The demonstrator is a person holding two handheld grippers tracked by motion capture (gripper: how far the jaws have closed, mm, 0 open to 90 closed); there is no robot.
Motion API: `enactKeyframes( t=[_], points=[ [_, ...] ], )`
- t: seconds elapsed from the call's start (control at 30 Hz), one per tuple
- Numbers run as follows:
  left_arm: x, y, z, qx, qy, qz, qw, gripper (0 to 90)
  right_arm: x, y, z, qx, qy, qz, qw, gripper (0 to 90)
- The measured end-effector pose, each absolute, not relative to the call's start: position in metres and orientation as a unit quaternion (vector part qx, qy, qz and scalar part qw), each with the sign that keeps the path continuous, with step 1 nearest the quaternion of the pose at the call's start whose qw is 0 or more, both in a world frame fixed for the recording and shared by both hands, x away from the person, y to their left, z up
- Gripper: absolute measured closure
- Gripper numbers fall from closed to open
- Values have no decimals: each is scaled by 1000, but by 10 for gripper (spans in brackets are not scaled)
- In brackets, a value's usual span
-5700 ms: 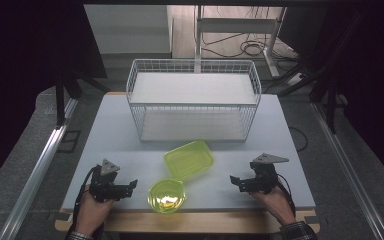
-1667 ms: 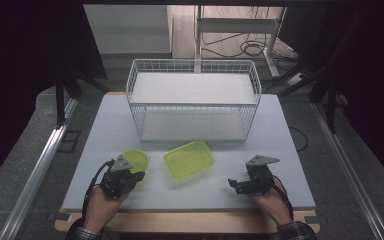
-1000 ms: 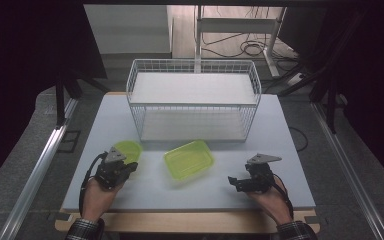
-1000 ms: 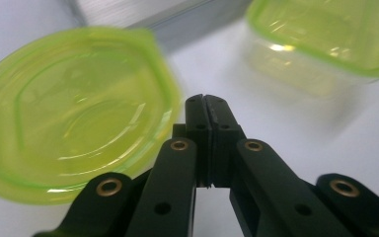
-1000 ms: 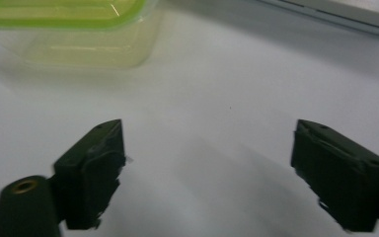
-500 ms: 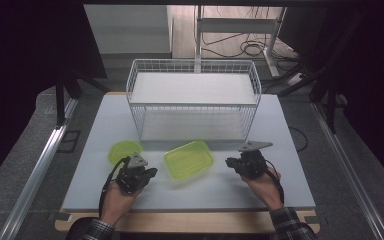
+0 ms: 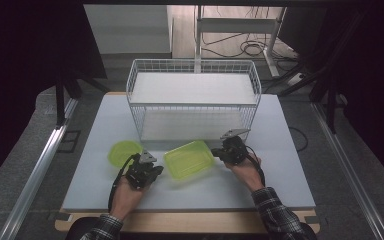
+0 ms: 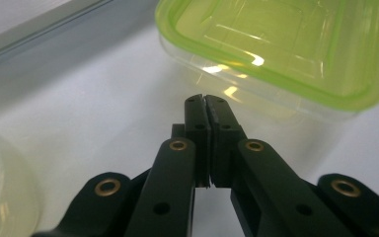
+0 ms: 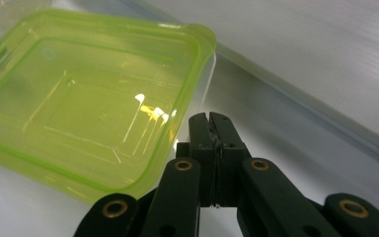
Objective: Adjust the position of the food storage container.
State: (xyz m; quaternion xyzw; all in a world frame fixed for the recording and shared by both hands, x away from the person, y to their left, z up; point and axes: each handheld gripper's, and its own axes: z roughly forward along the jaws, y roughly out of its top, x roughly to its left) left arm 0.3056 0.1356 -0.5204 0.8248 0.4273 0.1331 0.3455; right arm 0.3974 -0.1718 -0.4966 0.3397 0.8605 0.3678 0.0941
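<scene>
While the rim of the room stays black in the high view, only the floor, a rail at 9 o'clock and cables at 12 o'clock can be made out; what stands in the dark I cannot tell. In my left gripper view the round lid is cut off at the lower left edge, pale and blurred.

Count: one rectangular container with a yellow-green lid, one round lid, one white wire basket, two grippers.

Container sits mid-bench toward the near edge, just in front of the basket; round lid lies at its 9 o'clock, apart from it.

My left gripper is at the container's 8 o'clock, jaws pressed together on nothing, tips just short of its clear wall. My right gripper is at its 3 o'clock, jaws likewise closed and empty, tips beside the lid's corner.

Bench is pale grey-white, matte, with a wooden strip along the near edge.
</scene>
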Motion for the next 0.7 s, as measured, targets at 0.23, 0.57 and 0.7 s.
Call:
enactKeyframes(
  t=[0.23, 0.57, 0.7],
  points=[
    [308, 135, -522, 826, 428, 129, 344, 892, 383, -175, -495, 333, 860, 381, 74, 866],
    [307, 132, -524, 831, 424, 124, 338, 900, 359, -178, -493, 330, 858, 391, 51, 864],
    [306, 131, -524, 832, 420, 121, 342, 900, 355, -178, -492, 327, 860, 388, 56, 857]
  ],
)
